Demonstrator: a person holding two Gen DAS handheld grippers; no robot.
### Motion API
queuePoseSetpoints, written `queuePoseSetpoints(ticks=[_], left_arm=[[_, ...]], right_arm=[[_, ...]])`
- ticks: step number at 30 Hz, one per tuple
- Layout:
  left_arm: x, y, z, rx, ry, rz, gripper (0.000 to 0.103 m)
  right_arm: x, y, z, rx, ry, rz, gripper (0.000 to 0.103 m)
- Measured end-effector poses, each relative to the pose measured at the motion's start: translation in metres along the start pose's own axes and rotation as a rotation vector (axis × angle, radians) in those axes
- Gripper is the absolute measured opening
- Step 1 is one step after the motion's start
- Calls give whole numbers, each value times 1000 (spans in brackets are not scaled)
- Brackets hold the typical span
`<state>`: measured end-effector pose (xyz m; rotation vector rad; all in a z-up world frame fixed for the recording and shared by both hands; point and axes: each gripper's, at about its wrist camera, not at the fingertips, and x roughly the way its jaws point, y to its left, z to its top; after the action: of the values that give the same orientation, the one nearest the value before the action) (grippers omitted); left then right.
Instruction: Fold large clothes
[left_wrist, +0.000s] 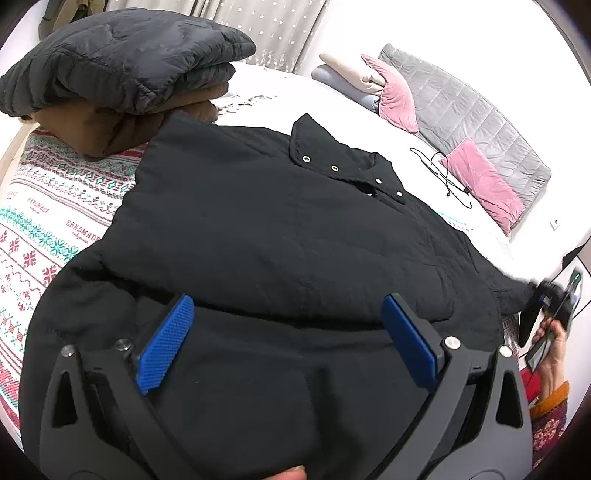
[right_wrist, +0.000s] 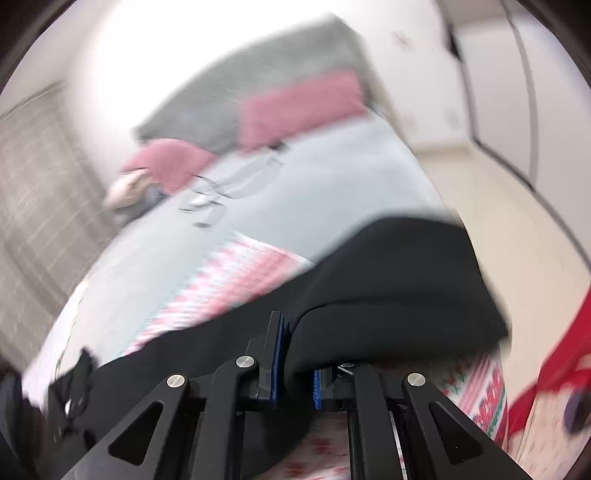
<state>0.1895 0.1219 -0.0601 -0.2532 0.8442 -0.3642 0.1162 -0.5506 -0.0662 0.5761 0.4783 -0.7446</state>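
A large black jacket with metal snaps at its collar lies spread on the bed, collar away from me. My left gripper is open above the jacket's near part, blue pads wide apart, holding nothing. My right gripper is shut on a fold of the black jacket at its right edge and lifts it; that view is blurred by motion. The right gripper also shows in the left wrist view at the far right, held by a hand.
A stack of folded dark and brown coats sits at the back left on the patterned blanket. Pink cushions, a grey quilted headboard and a black cable lie at the right.
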Motion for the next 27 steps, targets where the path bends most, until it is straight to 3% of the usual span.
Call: queuePoseSetpoints(ticks=[3,6,10,13,14,15,16,19,23,27], left_arm=[[1,-1,-1,4,6,-2,101],[1,-2,-1,8,9,-5,101],[2,-2,-2,17,14,1,101],[2,-1,-1,18,17,-2,101],[3,-1,-1,18,20,-4,101],[3,-1,-1,20,22,-5,101],[3,-2,-1,22,23,-4,101],[2,-4,-2,37,25,-4,101],[-3,-13,-3,62,32,-11,101],[-13,-21,1,77,55,-51,101]], right_arm=[[-38,66,-9,-222,-71,94,12],[-70,134,-44,-496,-85,219,12],[-79,207,-123,-820,45,367,15],[-50,231,-191,-1011,272,367,19],[-32,232,-211,-1038,360,336,21],[-24,231,-222,-1054,352,318,22],[-30,229,-225,-1067,276,326,26],[-35,230,-217,-1088,316,304,37],[-48,214,-188,-984,387,389,47],[-73,193,-144,-833,373,572,58]])
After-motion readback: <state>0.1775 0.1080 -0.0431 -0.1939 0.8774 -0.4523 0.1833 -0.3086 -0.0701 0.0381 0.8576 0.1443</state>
